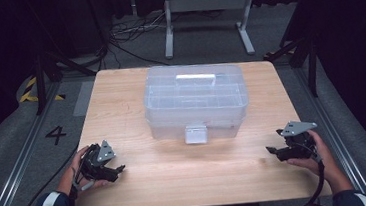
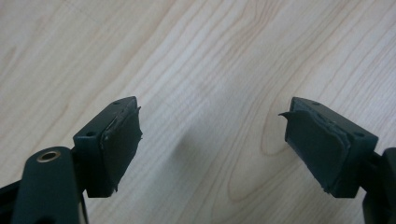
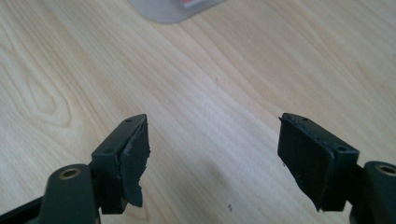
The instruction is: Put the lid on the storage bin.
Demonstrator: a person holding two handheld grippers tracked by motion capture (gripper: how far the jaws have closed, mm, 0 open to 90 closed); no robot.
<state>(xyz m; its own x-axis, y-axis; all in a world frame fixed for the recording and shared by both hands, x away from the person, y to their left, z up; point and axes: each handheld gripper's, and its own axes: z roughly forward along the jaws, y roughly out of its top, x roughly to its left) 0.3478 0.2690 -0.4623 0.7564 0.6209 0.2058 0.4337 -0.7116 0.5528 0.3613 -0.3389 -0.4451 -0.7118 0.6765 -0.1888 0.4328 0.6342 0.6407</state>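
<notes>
A clear plastic storage box (image 1: 195, 101) with a lid, a white handle and a front latch (image 1: 195, 133) stands at the middle of the wooden table (image 1: 177, 178). My left gripper (image 1: 118, 170) rests low near the table's front left, held in a hand, jaws open and empty. In the left gripper view, its jaws (image 2: 212, 140) stand wide apart over bare wood. My right gripper (image 1: 271, 151) sits near the front right, also open and empty. In the right gripper view, the gripper (image 3: 215, 156) points toward a corner of the box (image 3: 173, 9).
A metal frame with white legs (image 1: 206, 18) and cables (image 1: 129, 32) lie on the floor behind the table. A floor marking "4" (image 1: 56, 134) lies to the left. Bare wood spans between the two grippers in front of the box.
</notes>
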